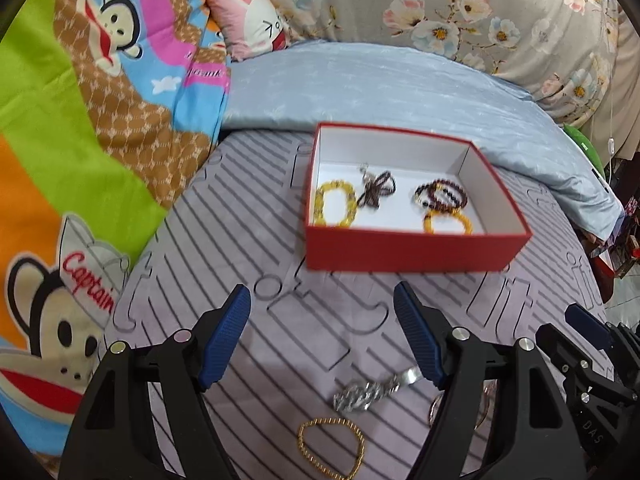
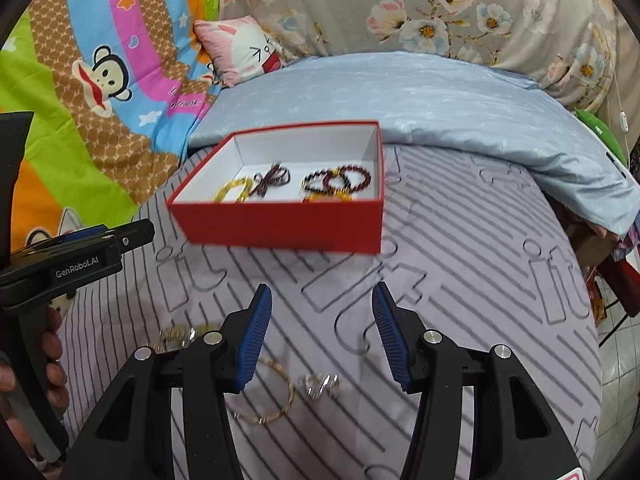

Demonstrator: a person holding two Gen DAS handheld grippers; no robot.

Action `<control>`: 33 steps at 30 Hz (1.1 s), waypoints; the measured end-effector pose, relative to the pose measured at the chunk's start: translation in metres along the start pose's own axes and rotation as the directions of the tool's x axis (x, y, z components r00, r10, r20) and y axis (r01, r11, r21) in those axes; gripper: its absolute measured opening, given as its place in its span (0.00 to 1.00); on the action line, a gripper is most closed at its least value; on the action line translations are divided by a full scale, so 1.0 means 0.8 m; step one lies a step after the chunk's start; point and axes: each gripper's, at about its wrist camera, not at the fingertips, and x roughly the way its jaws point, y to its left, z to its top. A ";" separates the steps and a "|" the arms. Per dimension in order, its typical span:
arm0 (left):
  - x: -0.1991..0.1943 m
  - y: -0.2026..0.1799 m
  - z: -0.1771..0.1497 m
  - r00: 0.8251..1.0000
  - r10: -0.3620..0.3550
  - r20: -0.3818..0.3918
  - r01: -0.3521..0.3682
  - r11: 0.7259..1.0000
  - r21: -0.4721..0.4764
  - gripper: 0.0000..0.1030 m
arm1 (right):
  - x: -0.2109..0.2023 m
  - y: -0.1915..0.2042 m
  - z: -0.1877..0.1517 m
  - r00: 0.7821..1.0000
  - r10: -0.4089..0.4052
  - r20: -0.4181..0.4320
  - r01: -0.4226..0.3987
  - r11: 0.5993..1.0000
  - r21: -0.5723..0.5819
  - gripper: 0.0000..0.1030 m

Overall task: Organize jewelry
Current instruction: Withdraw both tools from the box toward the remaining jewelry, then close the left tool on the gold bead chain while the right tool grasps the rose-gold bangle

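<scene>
Several beaded bracelets are already lying inside the red box (image 1: 416,246), which is sitting on the striped bed sheet (image 1: 224,216), while a silver chain (image 1: 370,392), a gold bracelet (image 1: 332,448) and, in the right wrist view, a thin gold bangle (image 2: 276,396) and a silver ring cluster (image 2: 322,386) are waiting loose on the sheet nearer the person. The step in hand looks like picking up one of these loose pieces. To do it well, the jaws should be coming down straight over one piece, pinching a bunched part of the chain, not a single link, and pressing lightly into the soft bedding. The left gripper (image 1: 322,306) is hovering with jaws spread just beyond the silver chain, holding nothing. The right gripper (image 2: 322,302) is hanging likewise, jaws spread and empty, above the bangle and ring cluster, both tools pointing toward the box.
</scene>
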 end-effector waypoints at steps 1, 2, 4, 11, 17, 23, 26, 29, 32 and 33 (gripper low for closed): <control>0.000 0.003 -0.007 1.000 -0.002 -0.012 0.002 1.000 -0.004 0.68 | 0.000 0.002 -0.009 1.000 0.006 -0.011 -0.006 1.000 -0.002 0.50; 0.000 0.006 -0.015 1.000 -0.002 -0.021 0.001 1.000 -0.007 0.68 | -0.001 0.004 -0.016 1.000 0.009 -0.021 -0.009 1.000 -0.001 0.50; -0.001 0.011 -0.032 0.999 -0.003 -0.042 0.002 1.000 -0.011 0.68 | -0.002 0.008 -0.031 0.999 0.018 -0.041 -0.018 1.000 -0.005 0.50; -0.006 0.016 -0.077 0.996 0.008 -0.088 -0.008 1.000 0.002 0.68 | -0.004 0.020 -0.070 0.995 0.025 -0.093 -0.027 0.999 -0.019 0.56; -0.009 0.013 -0.104 0.995 0.017 -0.101 -0.014 0.999 0.030 0.68 | 0.005 0.028 -0.089 0.990 0.035 -0.134 -0.038 0.999 -0.019 0.58; -0.001 0.011 -0.113 0.992 0.033 -0.119 -0.029 0.999 0.035 0.68 | 0.016 0.039 -0.094 0.987 0.050 -0.155 -0.055 0.998 -0.028 0.59; 0.004 0.013 -0.117 0.991 0.039 -0.128 -0.035 0.999 0.032 0.68 | 0.021 0.043 -0.094 0.986 0.048 -0.160 -0.054 0.998 -0.032 0.60; 0.009 0.014 -0.119 0.990 0.038 -0.139 -0.035 0.999 0.028 0.68 | 0.027 0.045 -0.095 0.985 0.046 -0.164 -0.053 0.998 -0.033 0.61; 0.014 0.017 -0.125 0.988 0.037 -0.153 -0.034 0.999 0.024 0.68 | 0.031 0.052 -0.095 0.987 0.036 -0.157 -0.044 0.998 -0.051 0.62; 0.015 0.018 -0.126 0.988 0.038 -0.152 -0.034 0.999 0.023 0.68 | 0.032 0.054 -0.094 0.987 0.032 -0.155 -0.041 0.998 -0.057 0.62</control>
